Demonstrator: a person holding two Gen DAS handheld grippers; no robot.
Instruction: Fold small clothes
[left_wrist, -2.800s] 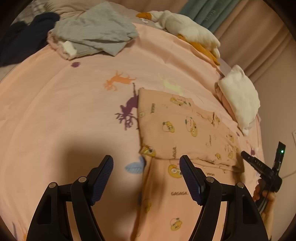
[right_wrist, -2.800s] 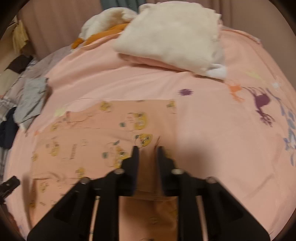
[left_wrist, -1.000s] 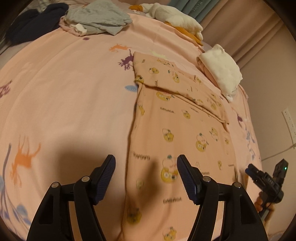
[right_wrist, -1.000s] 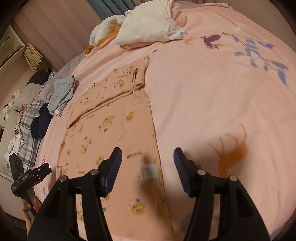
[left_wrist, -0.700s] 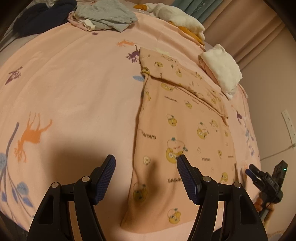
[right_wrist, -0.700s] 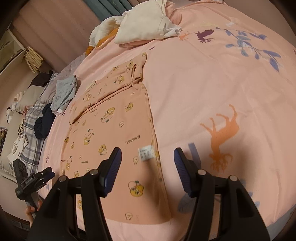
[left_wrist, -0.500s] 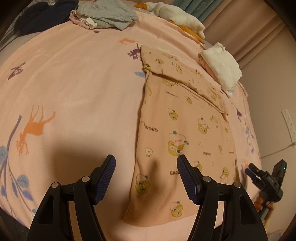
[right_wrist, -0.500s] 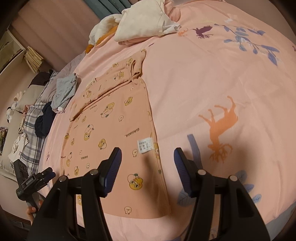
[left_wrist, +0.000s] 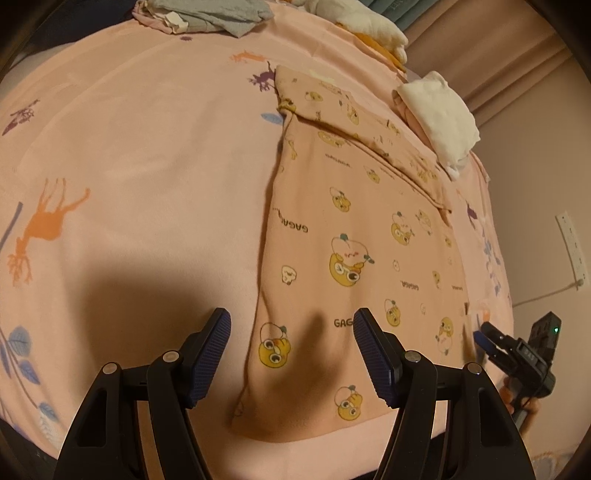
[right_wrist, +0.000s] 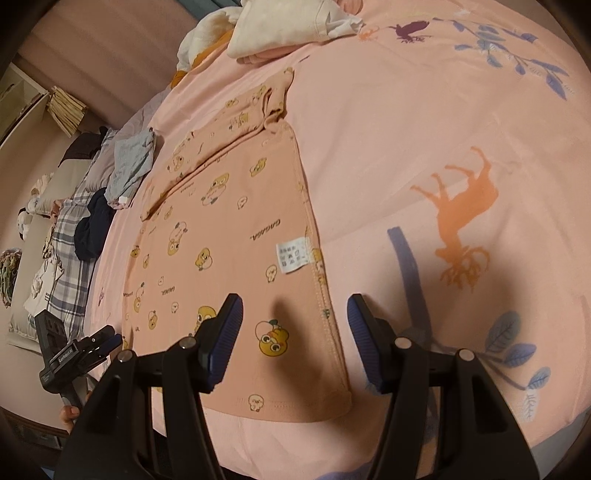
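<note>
A small peach garment printed with yellow cartoon faces (left_wrist: 354, 251) lies flat on the pink bed sheet (left_wrist: 129, 166), its far end folded over into a band. It also shows in the right wrist view (right_wrist: 229, 236), with a white care label (right_wrist: 293, 254) near its right seam. My left gripper (left_wrist: 291, 350) is open and empty, hovering over the garment's near left corner. My right gripper (right_wrist: 293, 332) is open and empty, over the near right corner. Each gripper also shows in the other's view: the right gripper (left_wrist: 491, 339) and the left gripper (right_wrist: 107, 343).
A folded white and pink stack (left_wrist: 439, 118) sits beyond the garment. A grey garment pile (left_wrist: 207, 14) and a white and orange soft toy (left_wrist: 362, 22) lie at the far side. Dark and plaid clothes (right_wrist: 81, 229) lie to the left. The bed's near edge (left_wrist: 314, 454) is just below the grippers.
My right gripper has let go of the garment and opened. Both grippers have pulled back from the folded far end to the garment's near hem at the bed edge.
</note>
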